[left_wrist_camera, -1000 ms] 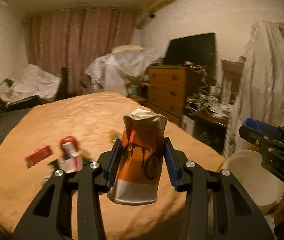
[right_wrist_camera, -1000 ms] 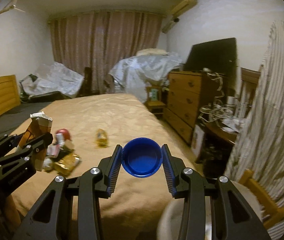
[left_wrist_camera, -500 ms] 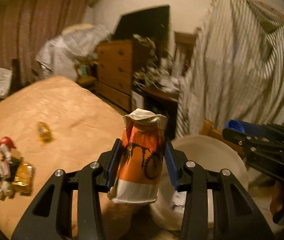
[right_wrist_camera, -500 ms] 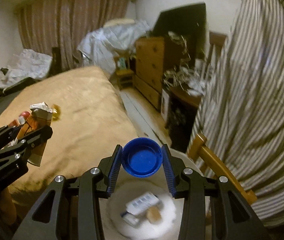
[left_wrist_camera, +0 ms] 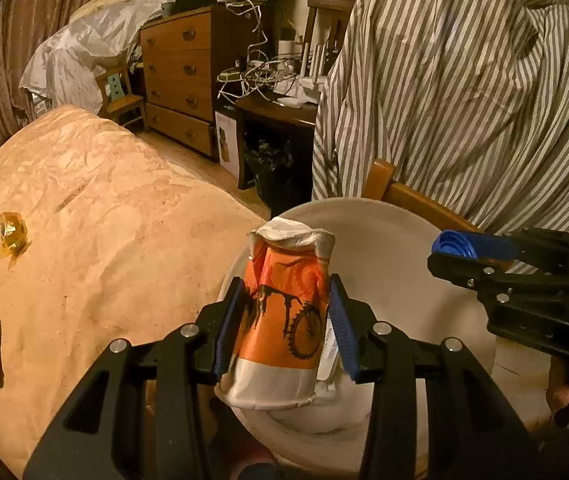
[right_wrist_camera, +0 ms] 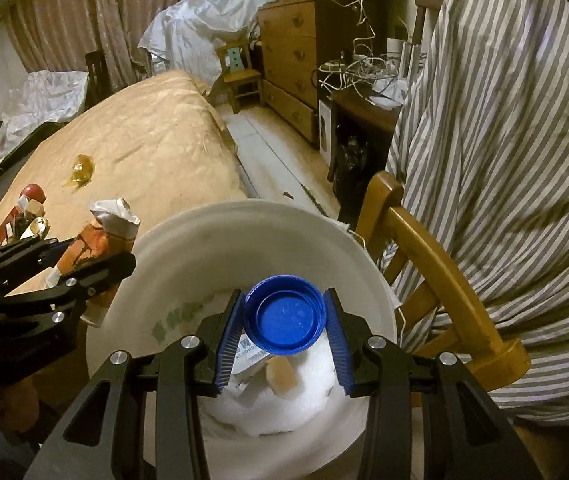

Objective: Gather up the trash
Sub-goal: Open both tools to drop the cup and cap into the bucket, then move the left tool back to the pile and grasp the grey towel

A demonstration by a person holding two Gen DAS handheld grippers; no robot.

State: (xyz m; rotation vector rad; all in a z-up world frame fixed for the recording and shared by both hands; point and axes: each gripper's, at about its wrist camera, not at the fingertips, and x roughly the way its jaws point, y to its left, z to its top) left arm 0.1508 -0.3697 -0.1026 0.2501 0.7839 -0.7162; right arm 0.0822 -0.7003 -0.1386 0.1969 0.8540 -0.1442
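My left gripper [left_wrist_camera: 286,328] is shut on a crumpled orange paper cup [left_wrist_camera: 284,320] with a bicycle print, held over the near rim of a white trash bin [left_wrist_camera: 396,240]. My right gripper [right_wrist_camera: 284,320] is shut on a blue bottle cap [right_wrist_camera: 284,312], hanging above the open white trash bin [right_wrist_camera: 204,232], which holds a carton and other scraps. In the right wrist view the paper cup [right_wrist_camera: 96,236] and left gripper [right_wrist_camera: 84,264] sit at the bin's left rim. In the left wrist view the right gripper [left_wrist_camera: 456,256] with the blue cap [left_wrist_camera: 454,244] hovers at the right.
A bed with a tan cover [left_wrist_camera: 104,220] lies to the left, with a gold wrapper [left_wrist_camera: 12,232] and more wrappers [right_wrist_camera: 28,216] on it. A wooden chair [right_wrist_camera: 424,248] draped in striped cloth [right_wrist_camera: 504,140] stands right of the bin. A dresser [left_wrist_camera: 180,76] and cluttered desk are beyond.
Both grippers have swung right and down from over the bed to above the white bin, each still holding its item. The bin now fills the lower part of both views.
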